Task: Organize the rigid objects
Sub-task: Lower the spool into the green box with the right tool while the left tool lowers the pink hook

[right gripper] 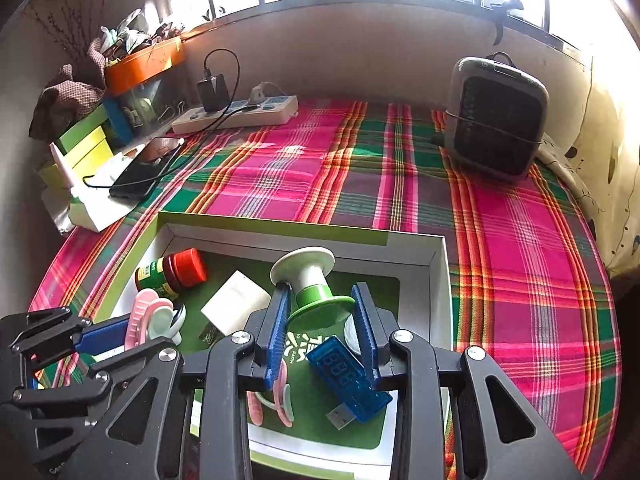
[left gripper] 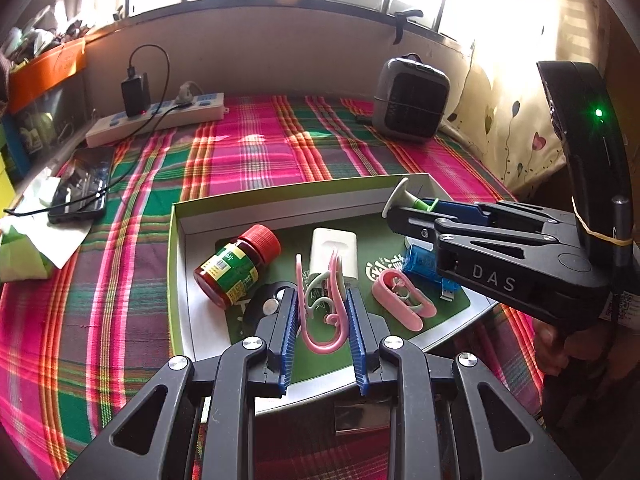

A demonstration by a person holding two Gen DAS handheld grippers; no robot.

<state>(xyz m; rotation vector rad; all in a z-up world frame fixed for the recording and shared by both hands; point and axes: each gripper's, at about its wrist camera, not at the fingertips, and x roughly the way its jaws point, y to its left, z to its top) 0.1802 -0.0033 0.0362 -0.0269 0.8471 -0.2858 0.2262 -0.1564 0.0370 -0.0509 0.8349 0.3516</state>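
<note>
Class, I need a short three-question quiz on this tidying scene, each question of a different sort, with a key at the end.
1. True or false: the red-capped bottle stands upright in the box.
2. Multiple choice: what sits between the fingers of the right gripper? A) the blue USB meter B) the green and white spool C) the white charger block
3. Fill in: the left gripper holds a pink ____.

Key
1. False: it lies on its side.
2. B
3. clip, a curly pink plastic piece; its exact kind is hard to tell.
</note>
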